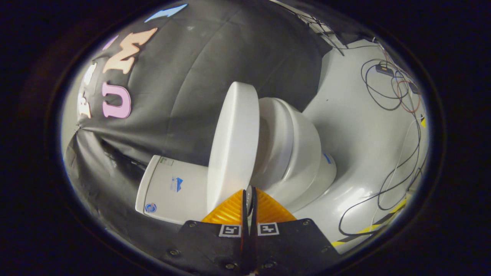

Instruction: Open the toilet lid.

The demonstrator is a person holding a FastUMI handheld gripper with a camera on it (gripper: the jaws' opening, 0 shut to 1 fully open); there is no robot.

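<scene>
Fingers of the gripper (248,199) pinch tight on the near edge of the toilet lid (233,145), which stands raised off the bowl (295,153), and a slipping grip could let it slam down.

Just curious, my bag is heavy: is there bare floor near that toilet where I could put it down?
Bare floor lies beside the bowl, between it and the cables. Further out it is crowded, with cables looping across. The tank sits tight against the black cloth, with no room there. The hand-held gripper is closed on the raised lid's edge.
</scene>
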